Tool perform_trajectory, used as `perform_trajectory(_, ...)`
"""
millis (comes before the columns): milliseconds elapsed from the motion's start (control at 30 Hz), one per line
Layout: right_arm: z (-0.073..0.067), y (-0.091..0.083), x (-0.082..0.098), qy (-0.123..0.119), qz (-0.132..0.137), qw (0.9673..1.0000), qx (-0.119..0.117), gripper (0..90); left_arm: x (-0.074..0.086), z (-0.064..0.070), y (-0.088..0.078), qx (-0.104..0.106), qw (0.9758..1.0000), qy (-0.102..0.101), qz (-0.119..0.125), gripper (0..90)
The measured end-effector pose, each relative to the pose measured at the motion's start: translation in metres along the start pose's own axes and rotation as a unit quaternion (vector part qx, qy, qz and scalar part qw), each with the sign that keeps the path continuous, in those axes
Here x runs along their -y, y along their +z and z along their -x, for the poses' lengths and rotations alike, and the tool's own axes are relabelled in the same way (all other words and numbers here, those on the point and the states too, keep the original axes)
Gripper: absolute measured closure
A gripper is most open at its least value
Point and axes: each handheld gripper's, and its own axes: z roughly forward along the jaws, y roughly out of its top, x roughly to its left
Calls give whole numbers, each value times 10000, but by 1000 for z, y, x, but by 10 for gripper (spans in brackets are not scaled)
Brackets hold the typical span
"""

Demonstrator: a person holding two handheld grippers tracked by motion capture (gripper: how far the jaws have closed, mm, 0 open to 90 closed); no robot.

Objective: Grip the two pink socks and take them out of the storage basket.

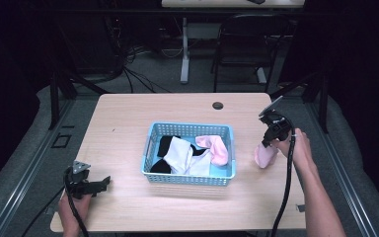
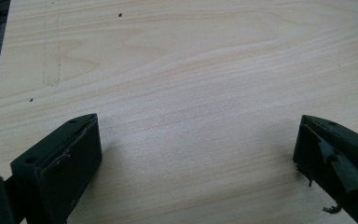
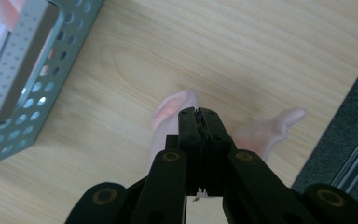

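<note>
My right gripper (image 1: 268,144) has its fingers clamped on a pink sock (image 1: 265,156) beside the blue basket (image 1: 154,138). My left gripper (image 1: 104,181) rests on the table (image 1: 128,113), fingers apart.

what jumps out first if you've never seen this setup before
The blue basket in the middle of the table, with white, black and pink socks piled inside. Just right of it, the right tongs are shut on a pink sock that hangs down to the tabletop.
</note>
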Motion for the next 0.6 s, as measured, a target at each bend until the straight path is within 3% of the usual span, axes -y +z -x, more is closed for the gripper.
perform_trajectory(33, 1, 11, 1, 23, -10, 10000, -66, 887, 0, 0, 0, 0, 10000, -2, 1, 9)
perform_trajectory(167, 2, 25, 2, 53, -11, 9999, -104, 882, 0, 0, 0, -1, 10000, 4, 0, 9)
perform_trajectory(333, 4, 31, 2, 89, 16, 9997, -217, 797, 0, 0, 0, -2, 10000, 1, 1, 9)
perform_trajectory(400, 2, 24, 2, 21, 273, 9994, -207, 685, 0, 0, 0, 0, 10000, 0, 0, 9)
perform_trajectory(500, 1, 13, 2, -92, 307, 9992, -246, 539, 0, 0, 0, -1, 10000, -2, 1, 9)
perform_trajectory(567, -1, 8, 3, -19, 539, 9981, -292, 438, 0, 0, 0, -2, 10000, -3, 4, 9)
perform_trajectory(600, -2, 3, 3, -79, 516, 9981, -313, 408, 0, 0, 0, -1, 10000, -1, 1, 9)
